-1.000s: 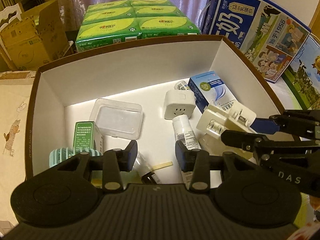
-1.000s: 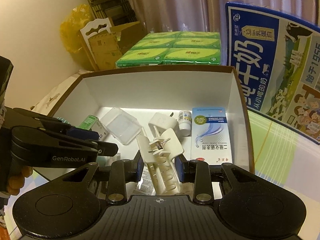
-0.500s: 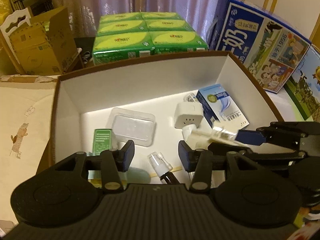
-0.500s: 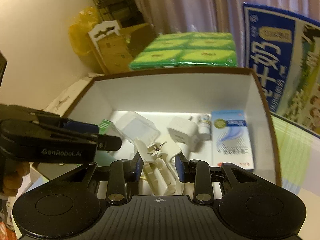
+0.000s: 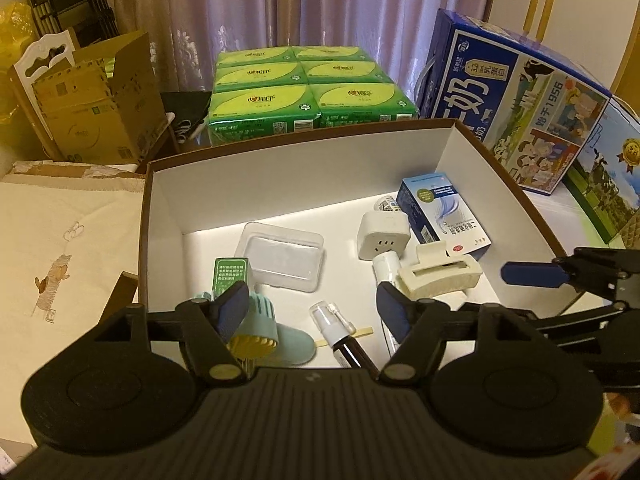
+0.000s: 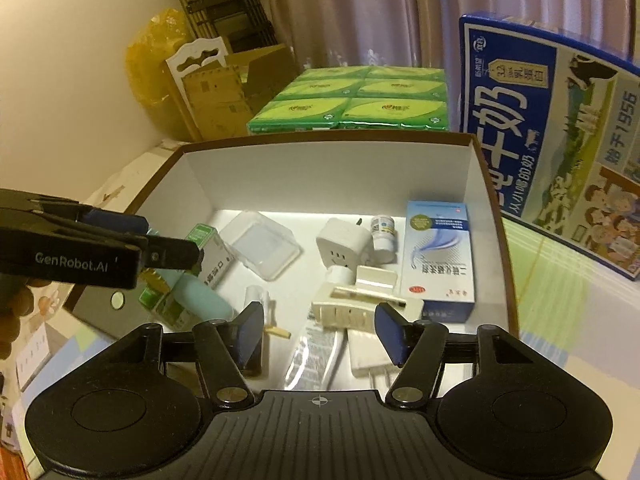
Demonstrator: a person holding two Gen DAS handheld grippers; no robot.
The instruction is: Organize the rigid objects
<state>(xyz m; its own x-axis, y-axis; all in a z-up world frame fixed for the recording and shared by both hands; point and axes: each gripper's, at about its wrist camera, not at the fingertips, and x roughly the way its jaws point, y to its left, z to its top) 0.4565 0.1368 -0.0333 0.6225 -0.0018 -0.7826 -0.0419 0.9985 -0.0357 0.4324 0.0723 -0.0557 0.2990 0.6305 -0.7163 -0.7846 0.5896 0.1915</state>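
Note:
A white box with a brown rim (image 5: 320,172) holds the objects. A cream hair claw clip (image 5: 440,276) (image 6: 360,300) lies in it beside a blue-white medicine carton (image 5: 444,216), touched by neither pad. My right gripper (image 6: 320,332) hangs just above and short of the clip, its jaws opening. My left gripper (image 5: 312,310) is also opening, with a spray bottle (image 5: 340,332) lying loose on the box floor below the gap. A white socket adapter (image 5: 382,236), a clear plastic case (image 5: 282,256), a green carton (image 5: 230,274) and a mint-green item (image 5: 280,336) lie around.
Green tissue packs (image 5: 308,92) stand behind the box, a large blue milk carton (image 5: 520,92) to its right, and cardboard boxes (image 5: 92,100) at the back left. A cream embroidered cloth (image 5: 60,240) lies left of the box. A hand (image 6: 12,312) holds the left gripper.
The right gripper has let go of the cream clip, which now rests in the box by the blue-white carton. Both pairs of jaws have widened, and the left gripper has drawn back and up.

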